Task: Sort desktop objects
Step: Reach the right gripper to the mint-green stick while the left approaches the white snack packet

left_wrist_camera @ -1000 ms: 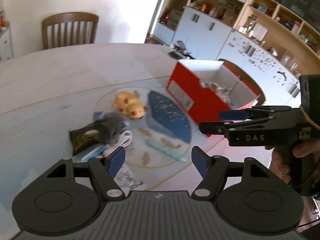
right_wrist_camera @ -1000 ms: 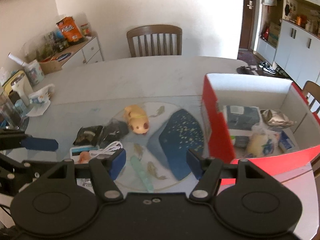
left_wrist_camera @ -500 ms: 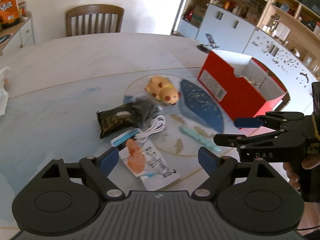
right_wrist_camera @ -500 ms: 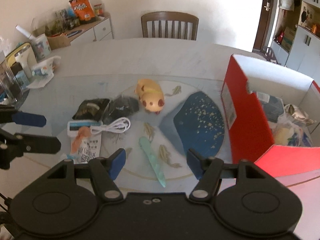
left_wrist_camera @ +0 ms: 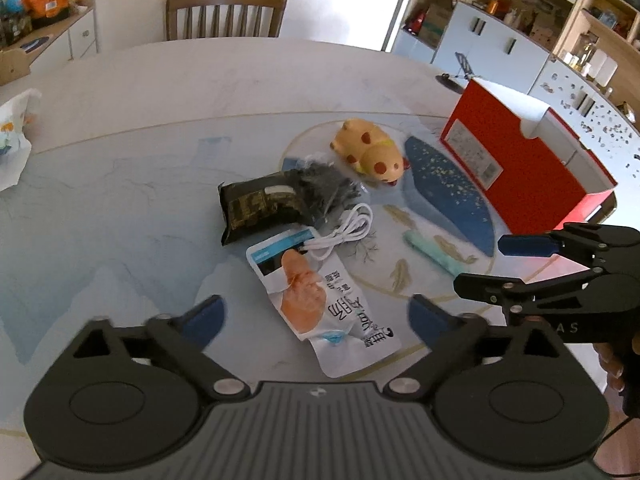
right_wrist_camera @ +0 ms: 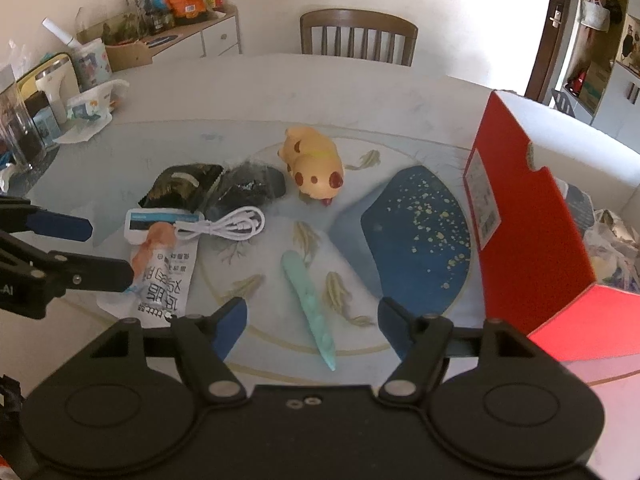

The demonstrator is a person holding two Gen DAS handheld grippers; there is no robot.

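Left wrist view: my left gripper is opening wide over the white snack pouch, nothing between the pads yet. The pouch lies flat on the worktop, printed side up, its top edge tucked under a coiled white cable. I judge it light, limp and slick; pinching it by a long side edge or the crimped bottom seam should hold better than pressing on the flat face.

In the right wrist view my right gripper is also opening, moderately wide, empty, with the pale green pen lying lengthwise between the fingers' line, tip toward me. It looks stiff, slim and smooth, likely to roll, so I would take it across the thicker middle.

Beyond sit a dark foil packet and a crinkly black bag, touching each other, and a glossy yellow spotted pig toy, rounded and hard-looking. The red cardboard box stands open at the right, already holding some wrapped items.
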